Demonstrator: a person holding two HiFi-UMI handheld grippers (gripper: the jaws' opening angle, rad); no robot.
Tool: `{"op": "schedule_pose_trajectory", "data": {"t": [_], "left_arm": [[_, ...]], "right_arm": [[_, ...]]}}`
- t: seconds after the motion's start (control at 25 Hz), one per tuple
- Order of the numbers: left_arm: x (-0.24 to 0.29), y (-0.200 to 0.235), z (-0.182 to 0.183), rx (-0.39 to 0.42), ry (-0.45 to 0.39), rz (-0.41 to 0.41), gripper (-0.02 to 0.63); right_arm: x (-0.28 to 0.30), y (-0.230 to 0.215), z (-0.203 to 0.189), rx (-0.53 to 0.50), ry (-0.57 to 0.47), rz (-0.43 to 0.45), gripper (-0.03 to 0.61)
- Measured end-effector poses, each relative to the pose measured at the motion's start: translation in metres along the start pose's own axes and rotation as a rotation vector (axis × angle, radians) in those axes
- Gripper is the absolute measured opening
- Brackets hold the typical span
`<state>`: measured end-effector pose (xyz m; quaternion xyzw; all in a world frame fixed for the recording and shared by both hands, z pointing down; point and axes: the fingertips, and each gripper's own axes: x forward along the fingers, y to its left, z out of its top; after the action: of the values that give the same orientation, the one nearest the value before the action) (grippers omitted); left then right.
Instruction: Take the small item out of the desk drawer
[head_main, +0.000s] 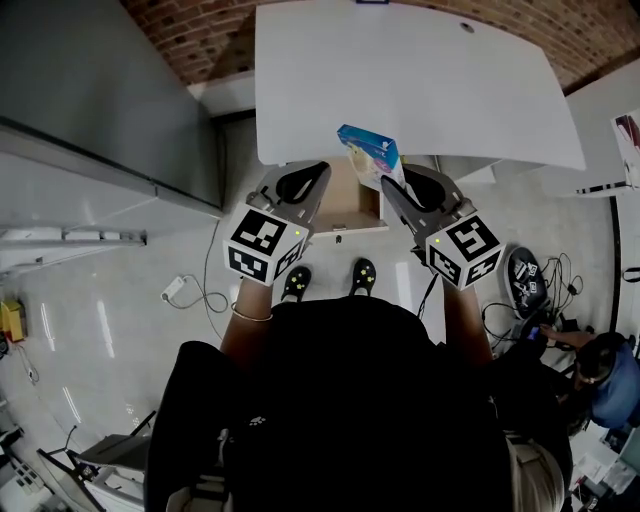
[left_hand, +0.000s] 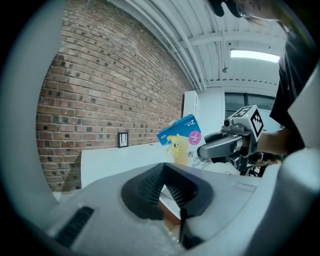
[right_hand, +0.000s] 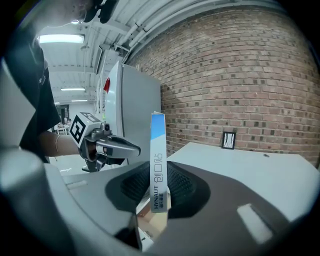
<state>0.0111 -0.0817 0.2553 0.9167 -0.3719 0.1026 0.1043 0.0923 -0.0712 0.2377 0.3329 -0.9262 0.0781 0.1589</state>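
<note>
Small box gripped by the right gripper above the open drawer
In the head view, the small box is clamped at its near end by the right gripper and is seen at 12 o'clock from the open drawer, over the near edge of the white desk; the left gripper is held at 9 o'clock of the box. In the left gripper view, its jaws are pressed together with nothing between them. In the right gripper view, the box is stood upright, edge-on, between the two pads, which are pressed on its sides
</note>
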Motion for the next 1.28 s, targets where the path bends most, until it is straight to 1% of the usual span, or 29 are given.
{"op": "schedule_pose_trajectory", "data": {"t": [0.2, 0.6, 1.28], "left_arm": [[-0.0047, 0.0025, 0.0062, -0.007, -0.010, 0.013, -0.001], [-0.0065, 0.0033, 0.0089, -0.004, -0.010, 0.006, -0.002], [-0.0035, 0.0010, 0.0024, -0.010, 0.008, -0.001, -0.002]], "right_arm": [[-0.0002, 0.0038, 0.0025, 0.008, -0.006, 0.011, 0.104], [0.0001, 0.0045, 0.0027, 0.041, -0.018, 0.014, 0.104], [-0.0017, 0.0034, -0.0027, 0.055, -0.016, 0.021, 0.103]]}}
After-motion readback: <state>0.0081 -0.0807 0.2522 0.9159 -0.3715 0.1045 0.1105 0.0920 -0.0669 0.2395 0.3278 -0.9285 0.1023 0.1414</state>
